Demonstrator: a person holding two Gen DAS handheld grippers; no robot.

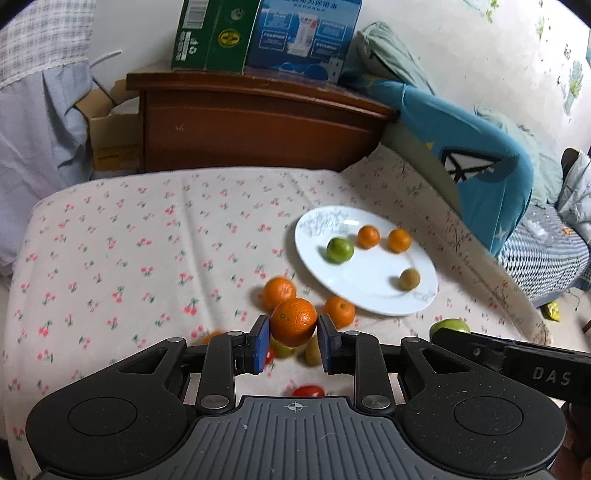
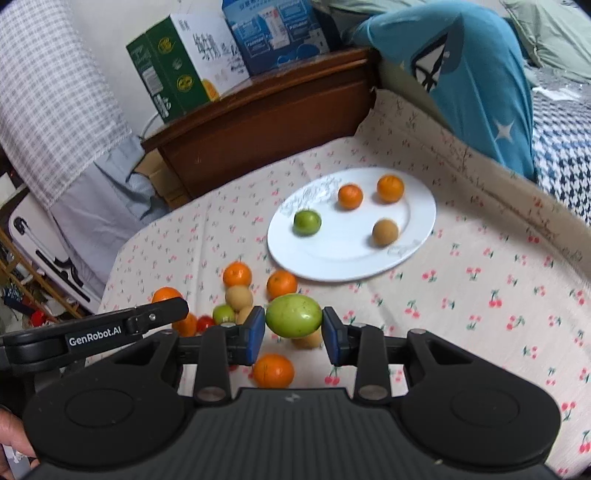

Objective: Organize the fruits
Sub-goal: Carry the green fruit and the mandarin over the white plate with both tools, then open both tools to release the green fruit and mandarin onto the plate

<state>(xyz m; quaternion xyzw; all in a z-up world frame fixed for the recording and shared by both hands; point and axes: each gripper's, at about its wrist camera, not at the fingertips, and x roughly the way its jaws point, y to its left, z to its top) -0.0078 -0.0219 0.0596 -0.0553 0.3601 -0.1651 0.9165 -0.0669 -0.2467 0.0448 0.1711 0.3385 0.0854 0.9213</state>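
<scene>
My left gripper point(image 1: 293, 334) is shut on an orange point(image 1: 294, 320), held above the flowered cloth. My right gripper point(image 2: 293, 325) is shut on a green fruit point(image 2: 293, 316), also lifted. A white plate point(image 1: 373, 295), also in the right wrist view point(image 2: 332, 262), holds a green fruit point(image 2: 307, 222), two small oranges point(image 2: 350, 196) point(image 2: 390, 188) and a brown fruit point(image 2: 385, 232). Loose oranges point(image 2: 237, 274), brown fruits point(image 2: 239, 296), a green fruit point(image 2: 223, 314) and red tomatoes point(image 1: 307, 390) lie on the cloth near both grippers.
A wooden nightstand point(image 1: 251, 122) with a green box point(image 1: 210, 33) and a blue box point(image 1: 303, 37) stands behind the cloth-covered surface. A blue pillow point(image 1: 476, 166) leans at the right. The cloth's edge drops off at the left.
</scene>
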